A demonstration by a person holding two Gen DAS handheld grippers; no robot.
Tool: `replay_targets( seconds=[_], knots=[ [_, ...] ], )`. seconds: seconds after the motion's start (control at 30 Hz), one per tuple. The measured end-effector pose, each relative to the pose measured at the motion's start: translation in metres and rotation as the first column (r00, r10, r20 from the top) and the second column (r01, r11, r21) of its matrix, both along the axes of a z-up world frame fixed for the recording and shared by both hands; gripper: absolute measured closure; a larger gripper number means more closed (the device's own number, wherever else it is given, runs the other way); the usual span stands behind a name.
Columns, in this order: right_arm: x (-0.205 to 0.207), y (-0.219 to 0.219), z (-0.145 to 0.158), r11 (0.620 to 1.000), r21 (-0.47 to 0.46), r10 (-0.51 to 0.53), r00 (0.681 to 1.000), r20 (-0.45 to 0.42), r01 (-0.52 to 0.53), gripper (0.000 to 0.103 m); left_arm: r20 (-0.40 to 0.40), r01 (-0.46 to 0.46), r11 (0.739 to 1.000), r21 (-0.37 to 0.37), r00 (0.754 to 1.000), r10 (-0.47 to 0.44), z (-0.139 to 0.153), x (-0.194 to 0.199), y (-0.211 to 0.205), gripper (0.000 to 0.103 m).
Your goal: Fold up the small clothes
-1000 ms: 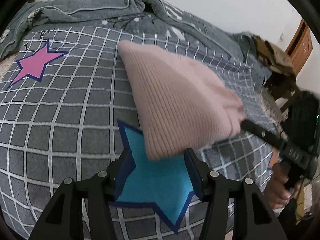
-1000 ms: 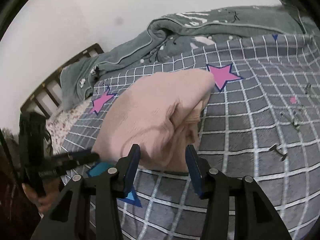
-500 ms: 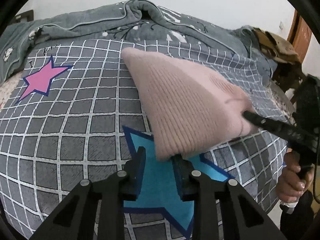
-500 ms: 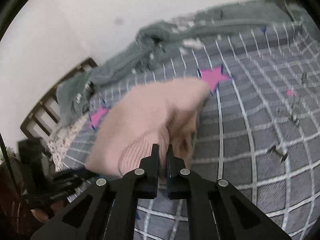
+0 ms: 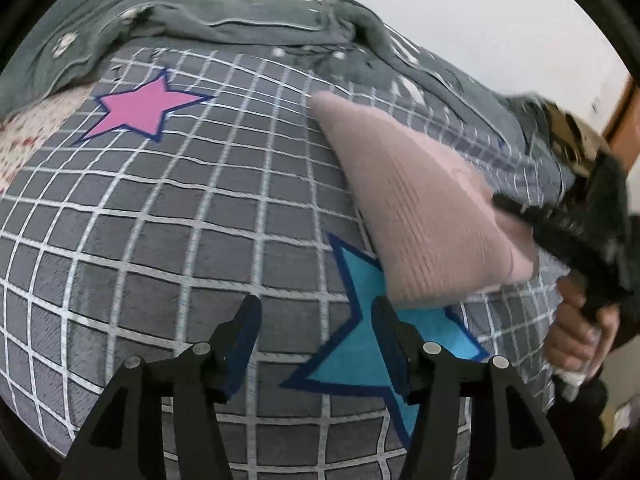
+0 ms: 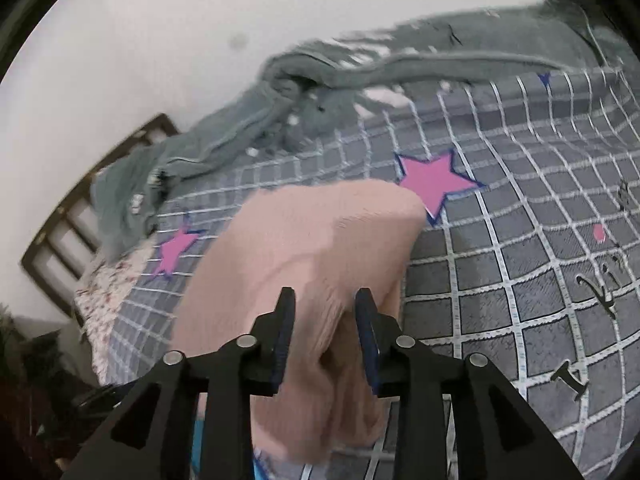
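A pink knitted garment lies folded on the grey checked bedsheet, partly over a blue star print. My left gripper hovers over the sheet just left of the garment's near corner, its jaws opening with nothing between them. In the right wrist view the same garment fills the centre. My right gripper is over its near edge, jaws opening, with a bunched fold of pink fabric lying between the fingers. The right gripper also shows in the left wrist view, its tips at the garment's right edge, held by a hand.
A rumpled grey blanket runs along the back of the bed against the white wall. A wooden headboard and a floral sheet are at the left end. Pink star prints mark the sheet. Brown wooden furniture stands at the right.
Both grippers pinched at the garment's near edge half a second ago and have since widened. The left gripper has swung left off the garment. The right gripper has pushed forward over it.
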State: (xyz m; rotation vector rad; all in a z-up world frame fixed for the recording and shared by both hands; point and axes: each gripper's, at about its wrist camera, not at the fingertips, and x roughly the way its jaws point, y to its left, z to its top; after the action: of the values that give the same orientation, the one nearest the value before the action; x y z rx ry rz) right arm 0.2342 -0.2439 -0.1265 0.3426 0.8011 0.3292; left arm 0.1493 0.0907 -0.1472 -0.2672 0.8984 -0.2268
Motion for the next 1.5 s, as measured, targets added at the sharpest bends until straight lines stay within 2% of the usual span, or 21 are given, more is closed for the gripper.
replay_targets(
  seconds=[0.07,0.13,0.17,0.23,0.3,0.4,0.53,0.63,0.8,1.03,1.17,1.33,1.43,1.5],
  knots=[
    [0.006,0.0,-0.005,1.0,-0.011,-0.011,1.0,-0.011,0.011,0.088,0.01,-0.017,1.0,-0.016,1.0,0.017,0.005,0.005,0.005,0.048],
    [0.001,-0.001,-0.002,1.0,-0.018,0.0,1.0,0.029,0.001,0.092,0.025,-0.029,0.999,-0.018,0.999,0.029,0.011,0.012,0.005,0.048],
    [-0.006,-0.006,0.002,1.0,-0.009,-0.011,0.997,0.082,0.011,0.092,0.035,-0.032,0.999,-0.018,0.999,0.032,0.014,0.017,0.004,0.048],
    [-0.015,-0.019,0.006,0.999,0.029,-0.036,0.991,0.129,0.033,0.093,0.052,-0.027,0.999,-0.025,0.998,0.029,0.021,0.027,0.001,0.048],
    [-0.013,-0.029,-0.003,0.996,0.06,-0.065,0.994,0.092,0.06,0.093,0.063,-0.02,0.999,-0.033,0.998,0.022,0.026,0.037,-0.003,0.048],
    [-0.005,-0.021,-0.025,0.999,-0.005,-0.033,0.999,0.004,0.033,0.091,0.074,-0.008,0.999,-0.044,0.997,0.011,0.034,0.056,-0.014,0.048],
    [-0.01,-0.018,-0.01,0.998,-0.054,-0.019,0.998,0.052,0.022,0.079,0.086,0.005,1.0,-0.01,0.996,-0.004,0.042,0.075,-0.036,0.048],
    [-0.012,-0.018,0.003,0.996,-0.08,-0.028,0.995,0.1,0.036,0.078,0.102,0.012,1.0,0.022,0.995,-0.015,0.046,0.087,-0.051,0.048],
    [-0.006,-0.01,0.018,0.987,-0.154,-0.027,0.987,0.157,0.051,0.078,0.103,0.034,0.999,0.024,0.994,-0.036,0.048,0.104,-0.066,0.047],
    [0.017,-0.001,0.015,0.982,-0.182,-0.022,0.989,0.149,0.049,0.077,0.094,0.05,0.998,0.04,0.994,-0.054,0.045,0.131,-0.074,0.047],
    [0.032,0.004,0.007,0.978,-0.206,-0.007,0.992,0.123,0.033,0.077,0.066,0.063,0.994,0.086,0.995,-0.069,0.037,0.147,-0.077,0.048],
    [0.044,0.015,-0.004,0.953,-0.302,0.004,0.995,0.102,0.027,0.075,0.057,0.074,0.996,0.049,0.995,-0.077,0.031,0.16,-0.073,0.047],
    [0.047,0.014,0.004,0.95,-0.309,0.003,0.991,0.136,0.04,0.069,0.061,0.053,0.998,0.023,0.997,-0.054,0.035,0.169,-0.071,0.048],
    [0.052,0.015,0.007,0.947,-0.319,0.007,0.989,0.146,0.041,0.069,0.063,0.031,0.999,0.027,0.997,-0.033,0.041,0.178,-0.074,0.048]
  ],
)
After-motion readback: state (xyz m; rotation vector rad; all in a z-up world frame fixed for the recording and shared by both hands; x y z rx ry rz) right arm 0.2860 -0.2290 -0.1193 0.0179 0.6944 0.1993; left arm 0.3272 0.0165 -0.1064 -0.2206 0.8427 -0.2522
